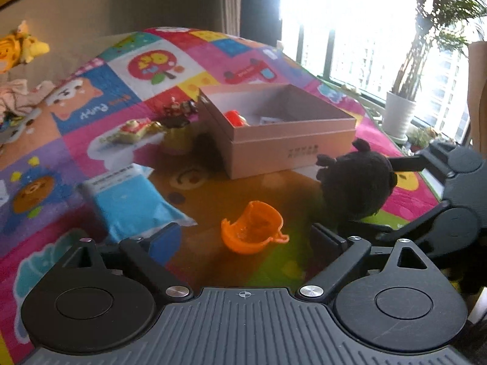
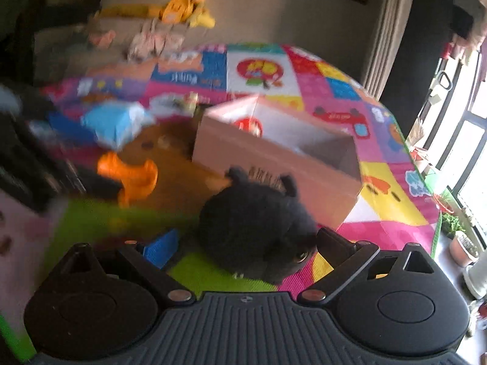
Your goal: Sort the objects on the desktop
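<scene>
Bright daylight is pouring through the window at the upper right of the left wrist view, washing over a patchwork play mat (image 1: pixel 194 60) that is covering the whole work surface. Sitting mid-frame on it is an open pink cardboard box (image 1: pixel 289 149) with a red item lying inside.

Low in that view, the left gripper (image 1: pixel 246 240) is standing wide open, gripping nothing; an orange plastic shell (image 1: pixel 252 228) is lying on the mat between its two fingers, and I cannot tell whether either pad is touching it. A blue packet (image 1: pixel 131 200) is resting just left of it, with small gold and red toys (image 1: pixel 137 130) lying further up beside the box.

In the blurred right wrist view, the right gripper (image 2: pixel 246 246) is also spreading wide, its fingers sitting on either side of a black plush toy (image 2: pixel 255 228) that is resting on the mat just in front of the box. The right finger (image 2: pixel 331 243) looks to be brushing the plush's side, while the blue-padded left one is standing apart from it.
</scene>
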### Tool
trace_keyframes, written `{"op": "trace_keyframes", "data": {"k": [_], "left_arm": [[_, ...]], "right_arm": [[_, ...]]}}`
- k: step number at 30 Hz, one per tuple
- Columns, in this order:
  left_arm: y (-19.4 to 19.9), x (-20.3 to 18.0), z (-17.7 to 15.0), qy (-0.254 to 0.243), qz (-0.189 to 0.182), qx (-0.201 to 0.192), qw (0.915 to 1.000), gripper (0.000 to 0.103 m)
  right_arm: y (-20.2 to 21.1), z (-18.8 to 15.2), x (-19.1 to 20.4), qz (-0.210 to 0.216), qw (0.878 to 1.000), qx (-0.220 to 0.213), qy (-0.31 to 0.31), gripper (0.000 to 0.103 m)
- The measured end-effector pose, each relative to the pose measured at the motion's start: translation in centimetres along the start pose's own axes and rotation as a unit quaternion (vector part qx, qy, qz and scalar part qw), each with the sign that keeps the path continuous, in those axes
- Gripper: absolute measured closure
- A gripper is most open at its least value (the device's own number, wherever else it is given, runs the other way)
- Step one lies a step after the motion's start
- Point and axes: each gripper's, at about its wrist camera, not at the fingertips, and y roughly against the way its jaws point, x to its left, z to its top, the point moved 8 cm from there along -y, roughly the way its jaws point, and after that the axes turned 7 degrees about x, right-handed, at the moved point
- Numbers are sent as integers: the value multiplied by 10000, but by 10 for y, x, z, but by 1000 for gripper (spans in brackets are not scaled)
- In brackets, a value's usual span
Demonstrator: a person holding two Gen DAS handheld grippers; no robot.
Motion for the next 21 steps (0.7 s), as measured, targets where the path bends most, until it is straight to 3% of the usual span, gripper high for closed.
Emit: {"op": "trace_keyframes", "data": {"k": [2, 6, 8, 11, 14, 16, 18, 21], "left_arm": [[4, 1, 0, 20, 14, -32, 10000, 7], [8, -4, -2, -26, -100, -69, 9999, 6], [7, -8, -4, -37, -167, -56, 9998, 6], [5, -13, -6, -94, -216, -47, 9997, 5], [3, -14, -7, -117, -193, -28, 9997, 4], [1, -13, -6, -102, -160, 3, 9998, 4], [-1, -13, -7, -99, -154, 31, 9998, 3], [1, -13, -7, -143, -139, 30, 9998, 3]], "right_arm": [[0, 4, -5, 117, 9996, -5, -252, 8], [18, 23, -28, 652, 9913, 19, -1144, 38], [19, 26, -41, 1009, 9818, 174, -1597, 41], [16, 21, -51, 948, 9805, 184, -1713, 40], [14, 15, -35, 842, 9888, 51, -1230, 16], [6, 11, -24, 699, 9930, 58, -947, 15], [-9, 10, -18, 293, 9974, 69, -651, 12], [-26, 12, -23, 110, 9965, 294, -771, 16]]}}
